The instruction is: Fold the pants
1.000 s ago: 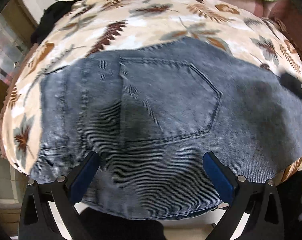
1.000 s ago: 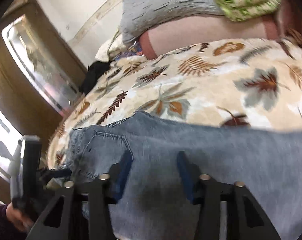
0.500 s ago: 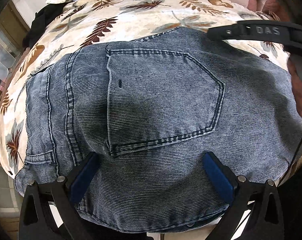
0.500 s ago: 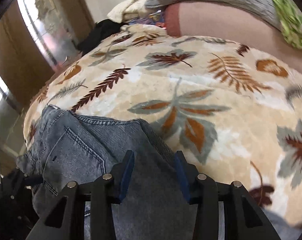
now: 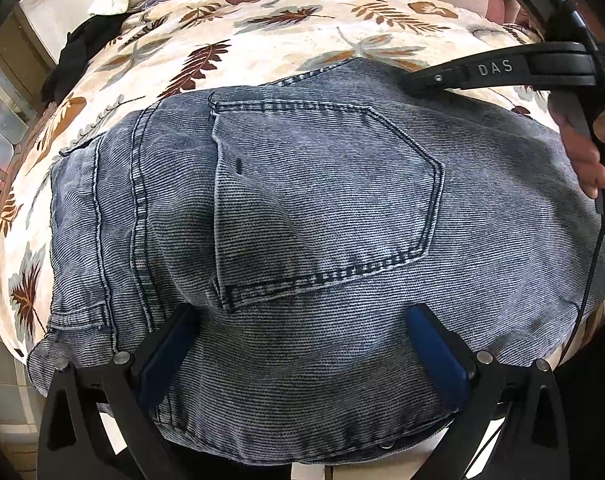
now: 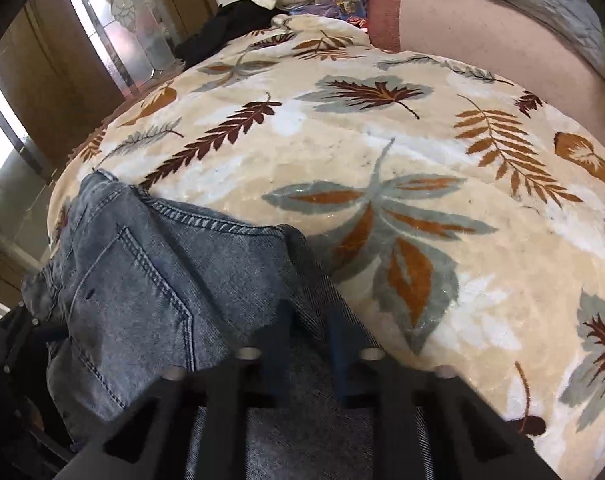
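Note:
Grey-blue denim pants (image 5: 302,220) lie folded on a leaf-patterned blanket (image 5: 262,40), back pocket (image 5: 322,200) facing up. My left gripper (image 5: 298,344) hovers over the near edge of the pants with its blue pads (image 5: 166,352) wide apart, holding nothing. My right gripper (image 6: 308,344) sits low over the far right edge of the pants (image 6: 142,288), its fingers narrowly apart with a ridge of denim between them; whether they pinch it is unclear. The right gripper's body shows in the left wrist view (image 5: 502,70).
The blanket (image 6: 382,160) covers the bed beyond the pants. Pillows and bedding (image 6: 482,32) lie at the head. A dark garment (image 6: 222,28) lies at the far left corner. A wooden wardrobe with a mirror (image 6: 82,60) stands left.
My right gripper has swung left over the pants to their far edge, and its fingers have come closer together. The left gripper has moved slightly closer to the pants and stays open.

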`<action>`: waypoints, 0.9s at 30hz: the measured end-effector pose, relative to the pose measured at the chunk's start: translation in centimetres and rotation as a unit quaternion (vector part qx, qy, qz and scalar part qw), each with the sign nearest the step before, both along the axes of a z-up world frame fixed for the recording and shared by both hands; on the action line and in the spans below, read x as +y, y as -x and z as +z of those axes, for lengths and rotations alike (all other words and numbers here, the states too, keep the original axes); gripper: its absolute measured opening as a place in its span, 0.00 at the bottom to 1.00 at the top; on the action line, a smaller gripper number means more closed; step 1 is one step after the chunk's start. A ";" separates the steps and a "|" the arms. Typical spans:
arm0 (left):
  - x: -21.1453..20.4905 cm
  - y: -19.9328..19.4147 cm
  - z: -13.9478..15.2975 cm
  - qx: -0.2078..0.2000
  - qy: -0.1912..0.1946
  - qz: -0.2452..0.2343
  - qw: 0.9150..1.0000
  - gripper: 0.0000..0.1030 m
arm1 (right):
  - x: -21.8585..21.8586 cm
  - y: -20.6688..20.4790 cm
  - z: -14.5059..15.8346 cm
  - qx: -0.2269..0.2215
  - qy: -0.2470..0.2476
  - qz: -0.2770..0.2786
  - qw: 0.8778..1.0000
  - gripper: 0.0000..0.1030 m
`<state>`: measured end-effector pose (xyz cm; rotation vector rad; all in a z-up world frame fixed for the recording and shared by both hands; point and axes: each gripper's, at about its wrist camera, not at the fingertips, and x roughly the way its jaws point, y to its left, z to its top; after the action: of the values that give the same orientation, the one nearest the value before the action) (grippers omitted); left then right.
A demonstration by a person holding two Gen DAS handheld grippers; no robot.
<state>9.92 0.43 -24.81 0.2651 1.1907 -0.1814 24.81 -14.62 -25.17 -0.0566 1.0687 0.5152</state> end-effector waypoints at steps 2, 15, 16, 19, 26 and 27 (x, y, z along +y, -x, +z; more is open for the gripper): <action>0.0 0.0 0.0 0.000 0.000 0.000 1.000 1.00 | 0.2 0.3 0.4 -0.009 0.004 0.001 1.000 0.03; -0.1 0.0 0.2 0.000 -0.002 0.004 1.000 1.00 | 0.2 -0.5 1.2 -0.064 0.034 -0.054 0.996 0.02; -0.1 0.0 0.1 0.000 -0.003 0.004 1.000 1.00 | 0.3 -0.6 0.8 -0.059 0.036 -0.056 0.996 0.02; -0.1 0.1 0.1 -0.002 -0.003 0.003 1.000 1.00 | 0.8 -0.9 -0.8 -0.042 0.051 -0.056 0.996 0.02; -0.2 0.1 0.3 0.002 -0.010 0.009 1.000 1.00 | -1.1 0.4 0.5 -0.039 0.013 -0.109 0.993 0.03; -0.2 0.1 0.5 0.003 -0.011 0.013 1.000 1.00 | -1.9 1.3 1.5 -0.040 0.004 -0.122 0.992 0.03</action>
<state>9.87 0.20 -24.29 0.2682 1.2022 -0.1471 23.54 -16.54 -23.71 0.0459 0.9828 0.2857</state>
